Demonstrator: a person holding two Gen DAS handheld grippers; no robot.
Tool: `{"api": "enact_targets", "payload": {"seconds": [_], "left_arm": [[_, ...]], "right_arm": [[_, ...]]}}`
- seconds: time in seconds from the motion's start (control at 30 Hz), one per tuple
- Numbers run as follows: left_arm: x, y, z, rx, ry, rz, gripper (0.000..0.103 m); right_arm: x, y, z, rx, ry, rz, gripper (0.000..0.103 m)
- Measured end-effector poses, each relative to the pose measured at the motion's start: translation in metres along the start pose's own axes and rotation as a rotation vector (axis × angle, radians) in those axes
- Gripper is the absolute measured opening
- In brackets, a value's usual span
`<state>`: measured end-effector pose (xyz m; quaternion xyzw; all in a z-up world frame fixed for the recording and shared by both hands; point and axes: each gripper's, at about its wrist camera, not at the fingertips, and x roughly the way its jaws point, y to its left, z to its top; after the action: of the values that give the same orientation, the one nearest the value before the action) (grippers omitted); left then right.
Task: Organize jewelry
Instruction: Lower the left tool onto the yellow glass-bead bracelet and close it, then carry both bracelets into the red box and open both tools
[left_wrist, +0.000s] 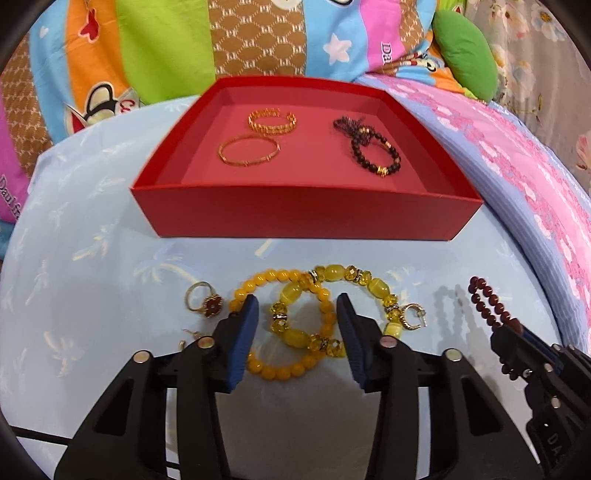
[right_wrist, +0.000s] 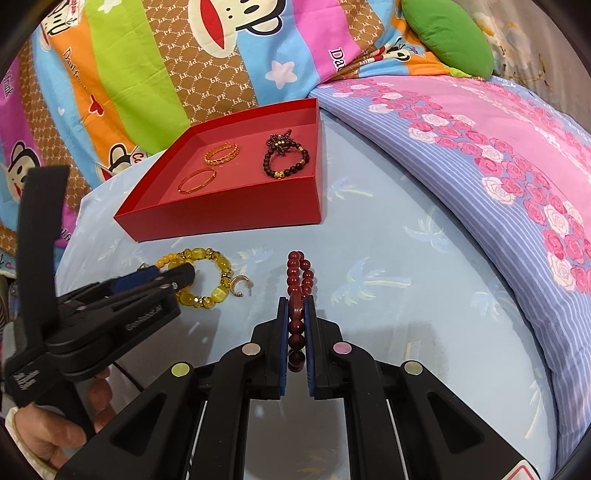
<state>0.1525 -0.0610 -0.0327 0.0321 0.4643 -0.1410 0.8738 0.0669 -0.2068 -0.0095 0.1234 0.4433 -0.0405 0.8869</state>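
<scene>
A red box (left_wrist: 306, 216) (right_wrist: 221, 218) on the light blue sheet holds two gold bangles (left_wrist: 248, 150) (right_wrist: 197, 180) and a dark beaded bracelet (left_wrist: 376, 155) (right_wrist: 286, 160). In front of it lie an orange bead bracelet (left_wrist: 280, 367), a yellow crystal bracelet (left_wrist: 354, 275) (right_wrist: 216, 264), a gold ring (left_wrist: 203, 300) and a gold earring (left_wrist: 413, 314) (right_wrist: 242, 286). My left gripper (left_wrist: 298, 306) (right_wrist: 168, 275) is open, its fingers astride the overlapping orange and yellow bracelets. My right gripper (right_wrist: 296, 306) (left_wrist: 517, 332) is shut on a dark red bead bracelet (right_wrist: 297, 277) (left_wrist: 487, 299).
Colourful cartoon bedding (left_wrist: 147, 55) rises behind the box. A pink and lilac rose-print quilt (right_wrist: 498, 166) lies to the right, with a green cushion (right_wrist: 447, 35) beyond. A small gold piece (left_wrist: 184, 341) lies left of my left finger.
</scene>
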Motion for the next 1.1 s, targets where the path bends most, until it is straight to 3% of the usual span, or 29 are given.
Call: {"api": "enact_targets", "payload": {"seconds": [0.07,0.23,0.7,0.87,1.1], "left_arm": [[0.0,-0.001,0.0,0.01,-0.004,-0.001,0.039],[-0.002,0.001,-0.001,0.005,-0.004,-0.051,0.009],[-0.045,0.003,-0.006,-0.008,-0.031,-0.136,0.009],[-0.071,-0.008,0.01,0.034,-0.081,-0.153,0.009],[-0.097,-0.025,0.058,0.089,-0.177,-0.161,0.009]], "right_arm": [[0.001,-0.001,0.0,0.002,0.002,0.001,0.008],[0.003,-0.002,0.0,0.009,0.005,0.004,0.008],[-0.017,0.004,0.004,-0.011,-0.029,0.023,0.008],[-0.025,0.006,0.018,-0.011,-0.048,0.055,0.008],[-0.032,0.011,0.06,-0.039,-0.096,0.081,0.008]]}}
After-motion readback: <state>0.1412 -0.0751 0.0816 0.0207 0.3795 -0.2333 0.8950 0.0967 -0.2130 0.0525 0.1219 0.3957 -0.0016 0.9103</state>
